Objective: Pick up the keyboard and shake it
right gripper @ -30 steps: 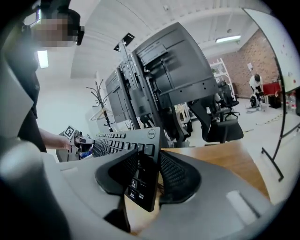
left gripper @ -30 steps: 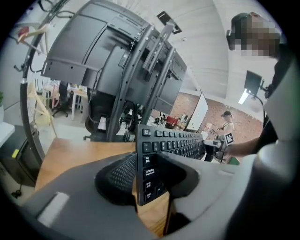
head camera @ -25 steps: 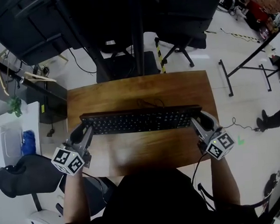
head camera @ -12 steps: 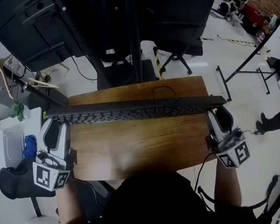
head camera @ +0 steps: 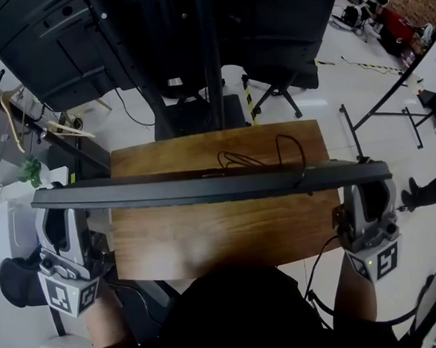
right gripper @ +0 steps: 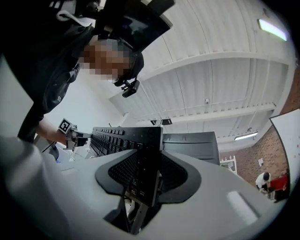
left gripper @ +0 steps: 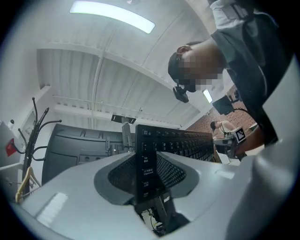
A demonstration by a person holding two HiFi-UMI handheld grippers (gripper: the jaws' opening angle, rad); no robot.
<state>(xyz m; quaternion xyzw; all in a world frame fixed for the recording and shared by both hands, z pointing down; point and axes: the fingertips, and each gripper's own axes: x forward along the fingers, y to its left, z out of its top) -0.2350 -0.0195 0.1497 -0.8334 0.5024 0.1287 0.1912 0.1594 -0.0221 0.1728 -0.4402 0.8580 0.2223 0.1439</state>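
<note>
Left claw point(head camera: 59, 216) and right claw point(head camera: 368, 196) are clamping the keyboard point(head camera: 204, 186) ends, holding it above the counter point(head camera: 222, 236); pickup done, shaking pending.

Keyboard point(head camera: 204, 185) was lying flat on table point(head camera: 223, 240), keys up. Now lifted clear and tipped, so head view gets only its dark long edge, no keys. Left gripper point(head camera: 57, 218) & right gripper point(head camera: 370, 196) went up w/ it and rolled, marker cubes lower in frame. Cable point(head camera: 280, 154) now loops above tabletop.
</note>
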